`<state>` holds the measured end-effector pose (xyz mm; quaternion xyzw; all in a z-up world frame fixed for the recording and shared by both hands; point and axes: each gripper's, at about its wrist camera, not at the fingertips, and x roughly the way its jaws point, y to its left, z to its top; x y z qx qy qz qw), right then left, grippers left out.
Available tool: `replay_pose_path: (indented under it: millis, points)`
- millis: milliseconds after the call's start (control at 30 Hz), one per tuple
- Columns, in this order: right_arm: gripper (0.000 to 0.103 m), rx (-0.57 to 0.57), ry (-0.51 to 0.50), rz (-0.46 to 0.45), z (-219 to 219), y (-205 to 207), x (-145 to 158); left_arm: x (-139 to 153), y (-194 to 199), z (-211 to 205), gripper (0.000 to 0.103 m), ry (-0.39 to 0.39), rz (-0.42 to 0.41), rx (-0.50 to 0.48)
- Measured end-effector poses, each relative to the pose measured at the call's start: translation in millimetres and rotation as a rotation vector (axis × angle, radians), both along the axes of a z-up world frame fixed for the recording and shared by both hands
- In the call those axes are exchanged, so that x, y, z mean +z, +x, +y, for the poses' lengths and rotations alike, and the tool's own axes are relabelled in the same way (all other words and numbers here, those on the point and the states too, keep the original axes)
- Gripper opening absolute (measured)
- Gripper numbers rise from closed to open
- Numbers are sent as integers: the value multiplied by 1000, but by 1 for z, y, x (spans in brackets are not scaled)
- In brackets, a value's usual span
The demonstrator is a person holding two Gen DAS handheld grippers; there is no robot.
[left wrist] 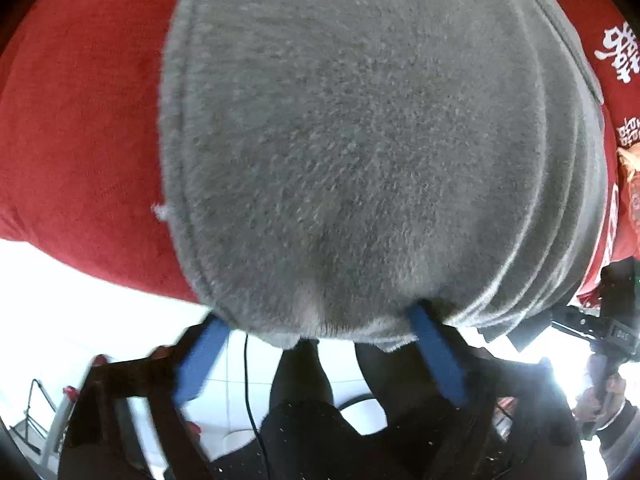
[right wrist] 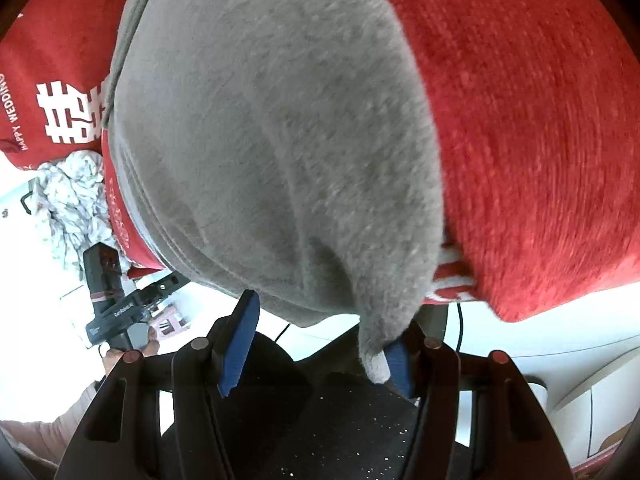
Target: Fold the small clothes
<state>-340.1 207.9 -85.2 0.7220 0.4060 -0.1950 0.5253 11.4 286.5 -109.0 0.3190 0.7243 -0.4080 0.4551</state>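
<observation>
A grey fleece garment (left wrist: 360,140) lies on a red cloth (left wrist: 80,140) and fills most of both views; it shows again in the right wrist view (right wrist: 280,160). My left gripper (left wrist: 320,322) is open, its blue fingers (left wrist: 200,364) wide apart at the garment's near edge, which overhangs them. My right gripper (right wrist: 324,320) is open too; a corner of the garment drapes over its right finger (right wrist: 398,364), not pinched. The fingertips are partly hidden by fabric.
The red cloth (right wrist: 540,140) carries white printed characters (right wrist: 68,112) at the left. A crumpled pale patterned cloth (right wrist: 72,200) lies beyond it. The other gripper (right wrist: 116,304) shows at lower left. The white floor (left wrist: 60,300) lies below the edge.
</observation>
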Motion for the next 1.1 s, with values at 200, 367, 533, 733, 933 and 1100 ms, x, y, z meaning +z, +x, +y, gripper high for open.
replay_pose_path:
  millis: [200,367,533,733,933,1100]
  points:
    - [7,-93,5,-22,8,-9,15,19,1,12,11,-79,121,-23]
    - [7,-191,-5,-172,5,-5,46,57,15,8,11,-197,222,-19]
    - [7,-293,-67,-337,-29,13,85,105,53,-22,11,-301,246,33]
    - [7,-372,-164,-484,-104,28,124,144,101,-82,11,-432,208,112]
    - [7,-408,-234,-540,-197,42,143,165,141,-162,11,-525,134,192]
    - [7,-441,-247,-526,-275,55,133,153,163,-239,11,-545,55,227]
